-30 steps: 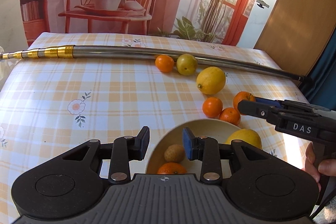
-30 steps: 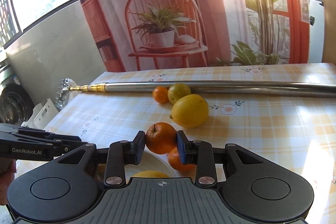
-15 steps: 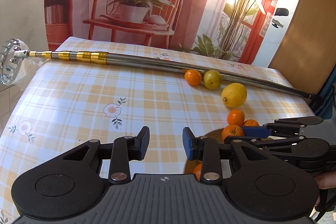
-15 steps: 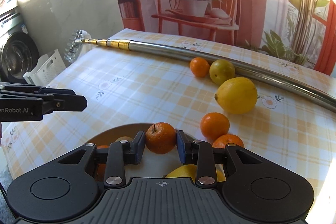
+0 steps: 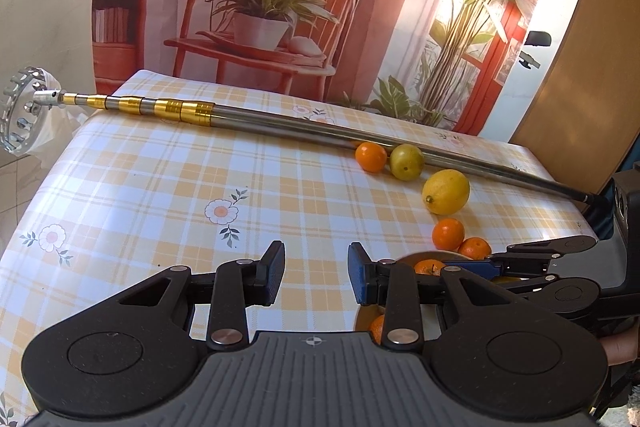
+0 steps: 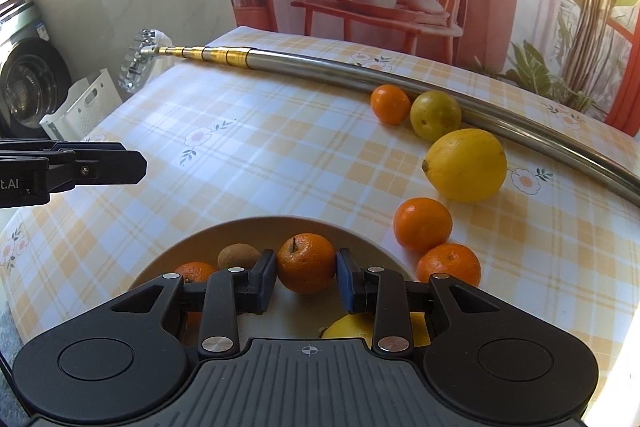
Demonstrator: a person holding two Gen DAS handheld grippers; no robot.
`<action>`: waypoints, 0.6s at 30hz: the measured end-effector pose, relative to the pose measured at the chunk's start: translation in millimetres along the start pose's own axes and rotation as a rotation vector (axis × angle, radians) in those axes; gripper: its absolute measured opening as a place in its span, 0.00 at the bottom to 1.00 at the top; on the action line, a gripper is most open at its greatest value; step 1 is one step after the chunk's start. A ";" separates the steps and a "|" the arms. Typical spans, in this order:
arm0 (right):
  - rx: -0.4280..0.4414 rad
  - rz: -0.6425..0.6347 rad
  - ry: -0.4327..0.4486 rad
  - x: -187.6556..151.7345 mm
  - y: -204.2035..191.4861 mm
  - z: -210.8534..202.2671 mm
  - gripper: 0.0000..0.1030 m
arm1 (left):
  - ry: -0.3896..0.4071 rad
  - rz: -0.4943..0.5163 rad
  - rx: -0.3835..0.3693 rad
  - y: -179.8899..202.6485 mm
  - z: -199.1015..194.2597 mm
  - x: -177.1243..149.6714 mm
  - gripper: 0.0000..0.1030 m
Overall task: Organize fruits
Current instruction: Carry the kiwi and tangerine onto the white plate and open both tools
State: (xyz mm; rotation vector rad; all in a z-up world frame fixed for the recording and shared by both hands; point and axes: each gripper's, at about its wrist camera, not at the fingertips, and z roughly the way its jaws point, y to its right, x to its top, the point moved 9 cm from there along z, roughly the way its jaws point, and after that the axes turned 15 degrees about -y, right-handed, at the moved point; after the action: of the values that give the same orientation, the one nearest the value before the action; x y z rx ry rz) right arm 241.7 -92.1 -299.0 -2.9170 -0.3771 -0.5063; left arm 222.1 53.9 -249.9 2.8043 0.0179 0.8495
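Left wrist view, L to R: telescopic pole (image 5: 280,123) ran from upper left, ring head off the counter (image 5: 140,195) edge, down to mid right. Left tool (image 5: 316,277) sat bottom centre w/ fingers apart, nothing between them, over bare plaid cloth. Right of centre along the pole: small orange (image 5: 371,157) touching a green-yellow citrus (image 5: 407,161); big lemon (image 5: 446,191) just below-right. Lower right: right tool seen side-on, over the bowl.

Right wrist view, L to R: left tool's black finger poked in at mid left, above the counter (image 6: 280,155). Bowl (image 6: 240,233) lay bottom centre; inside at left an orange (image 6: 196,271), partly hidden, and a brown kiwi-like fruit (image 6: 238,255). Right tool (image 6: 307,277) was clamped on a mandarin (image 6: 306,262), stem up, pads pressing both sides, held over the bowl's middle. A lemon (image 6: 348,329) showed in the bowl below it, mostly hidden. Right of the bowl, on the cloth: two oranges touching, upper orange (image 6: 423,224) and lower orange (image 6: 449,264), the lower one by the rim. Upper right: same lemon, citrus and small orange by the pole.
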 end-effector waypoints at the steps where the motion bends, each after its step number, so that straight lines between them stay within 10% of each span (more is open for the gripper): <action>1: 0.003 0.000 -0.002 0.1 -0.2 0.3 0.29 | -0.001 0.001 0.001 0.4 0.3 0.1 0.35; 18: 0.016 0.076 0.133 5.0 20.3 -31.7 0.31 | -0.004 0.003 0.050 2.3 1.5 0.1 0.35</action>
State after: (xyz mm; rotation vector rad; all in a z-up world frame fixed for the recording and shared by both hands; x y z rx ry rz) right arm 242.0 -116.6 -270.0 -2.8498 -0.2505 -0.6779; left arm 222.9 51.3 -250.6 2.8530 0.0344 0.8563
